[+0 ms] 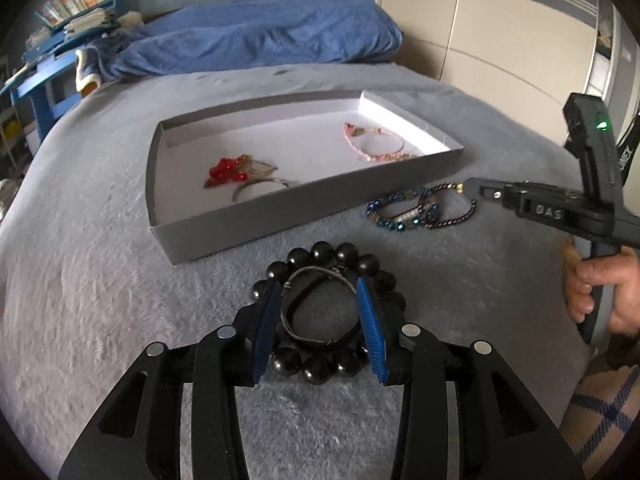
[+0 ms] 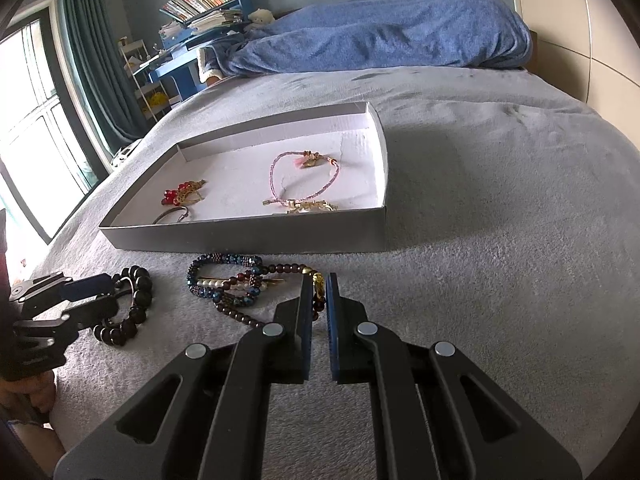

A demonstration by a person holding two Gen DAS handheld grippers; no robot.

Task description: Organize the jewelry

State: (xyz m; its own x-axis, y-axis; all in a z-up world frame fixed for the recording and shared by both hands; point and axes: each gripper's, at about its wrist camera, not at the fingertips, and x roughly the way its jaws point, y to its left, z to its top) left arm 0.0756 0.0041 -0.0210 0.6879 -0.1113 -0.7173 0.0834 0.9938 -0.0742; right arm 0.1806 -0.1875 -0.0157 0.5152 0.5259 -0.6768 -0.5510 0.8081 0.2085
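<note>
A black bead bracelet (image 1: 320,252) lies on the grey bed cover with a thin dark band (image 1: 316,332) inside its ring. My left gripper (image 1: 318,286) stands open over it, its blue pads on either side of the band and touching nothing. To the right lie a blue bead bracelet (image 1: 394,210) and a dark red bead bracelet (image 1: 448,208). My right gripper (image 2: 319,280) is shut on the dark red bracelet (image 2: 240,314) at its gold charm. Behind them is a shallow grey box (image 1: 240,224) holding a red bead piece (image 1: 226,170), a thin bangle (image 1: 260,188) and a pink cord bracelet (image 1: 374,142).
A blue blanket (image 1: 260,36) is heaped at the head of the bed. A blue shelf (image 1: 40,80) with books stands at the back left, a beige wardrobe (image 1: 500,40) on the right. A window (image 2: 32,120) with green curtains is at the far left. A hand (image 1: 600,292) grips the right tool.
</note>
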